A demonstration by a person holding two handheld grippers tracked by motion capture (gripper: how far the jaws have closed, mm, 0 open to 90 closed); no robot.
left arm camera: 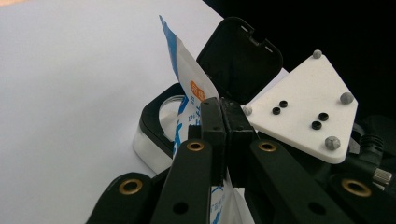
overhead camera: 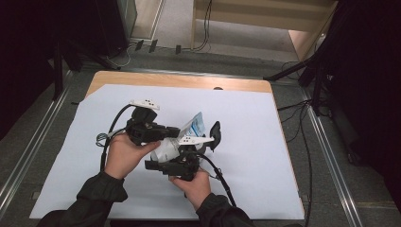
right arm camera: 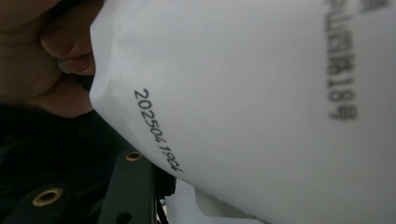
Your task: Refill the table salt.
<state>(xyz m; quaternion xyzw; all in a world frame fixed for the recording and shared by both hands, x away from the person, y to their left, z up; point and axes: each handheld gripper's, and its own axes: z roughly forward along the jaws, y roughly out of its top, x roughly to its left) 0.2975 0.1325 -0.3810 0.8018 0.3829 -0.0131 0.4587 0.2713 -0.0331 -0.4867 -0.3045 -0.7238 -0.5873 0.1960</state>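
Observation:
A white and blue packet [overhead camera: 193, 124] is held up between my two grippers over the middle of the white sheet. My left gripper [overhead camera: 176, 132] is shut on its upper part; in the left gripper view the packet [left arm camera: 186, 77] rises out of the pressed-together jaws [left arm camera: 219, 122]. My right gripper [overhead camera: 151, 164] points left under it and grips the white lower part. In the right gripper view the packet [right arm camera: 261, 93], with a printed date, lies right in front and covers one jaw. A small black box [left arm camera: 150, 119] with a clear base and open lid [left arm camera: 239, 60] sits just behind.
A white sheet [overhead camera: 250, 165] covers most of the wooden table [overhead camera: 179, 80]. The box's raised lid [overhead camera: 215, 134] stands to the right of the grippers. Cables trail from both grippers. Dark stands and floor cables surround the table.

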